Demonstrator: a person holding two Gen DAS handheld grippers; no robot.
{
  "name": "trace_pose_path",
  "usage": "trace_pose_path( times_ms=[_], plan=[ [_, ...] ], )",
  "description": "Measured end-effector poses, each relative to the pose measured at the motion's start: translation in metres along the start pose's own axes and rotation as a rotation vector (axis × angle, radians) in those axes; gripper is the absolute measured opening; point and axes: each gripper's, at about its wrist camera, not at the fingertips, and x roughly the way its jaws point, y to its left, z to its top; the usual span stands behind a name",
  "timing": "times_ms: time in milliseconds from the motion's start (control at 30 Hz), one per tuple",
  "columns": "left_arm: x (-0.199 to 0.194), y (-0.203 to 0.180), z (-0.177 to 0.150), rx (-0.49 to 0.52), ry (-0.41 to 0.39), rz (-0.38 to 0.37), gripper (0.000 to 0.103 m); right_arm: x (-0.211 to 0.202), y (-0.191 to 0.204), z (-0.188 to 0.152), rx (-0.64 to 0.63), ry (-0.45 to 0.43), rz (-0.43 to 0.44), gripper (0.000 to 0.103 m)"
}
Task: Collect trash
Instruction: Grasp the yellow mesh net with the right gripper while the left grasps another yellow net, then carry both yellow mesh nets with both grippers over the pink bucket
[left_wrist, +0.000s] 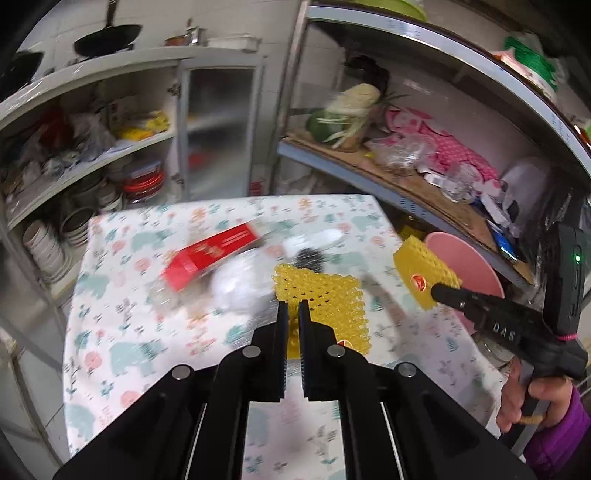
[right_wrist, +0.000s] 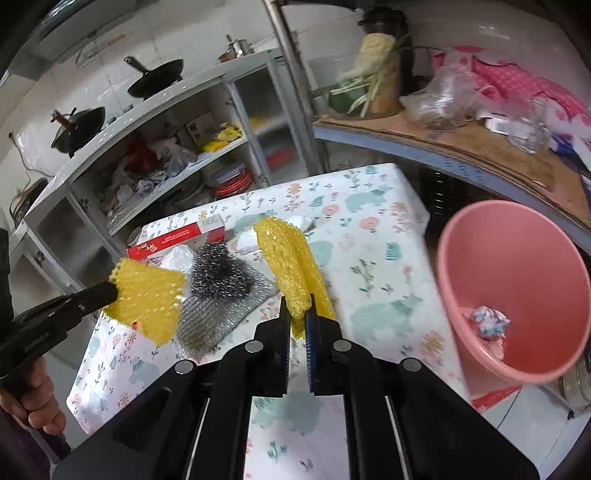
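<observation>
The table (right_wrist: 369, 236) fills the middle of both views. A pink bin (right_wrist: 517, 291) stands off its edge at 3 o'clock, a crumpled wad (right_wrist: 489, 322) inside. A red box (left_wrist: 210, 254) lies at 10 o'clock, grey mesh (right_wrist: 221, 291) beside it. The left gripper (left_wrist: 293, 308) is clamped on one yellow net (left_wrist: 325, 306); the right gripper (right_wrist: 297, 308) pinches another net (right_wrist: 291, 266).
</observation>
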Motion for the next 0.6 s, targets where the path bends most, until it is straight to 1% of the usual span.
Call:
trace_pose_path(
  times_ms=[300,600],
  plan=[
    [0.024,-0.072,0.024,0.112,-0.012,-0.076,0.005,-0.030,-0.043,-0.010,0.095,-0.042,-0.078,0.007],
    [0.051,-0.149,0.044,0.219,-0.026,-0.169,0.005,-0.053,-0.084,-0.010,0.165,-0.090,-0.164,0.007]
  ],
)
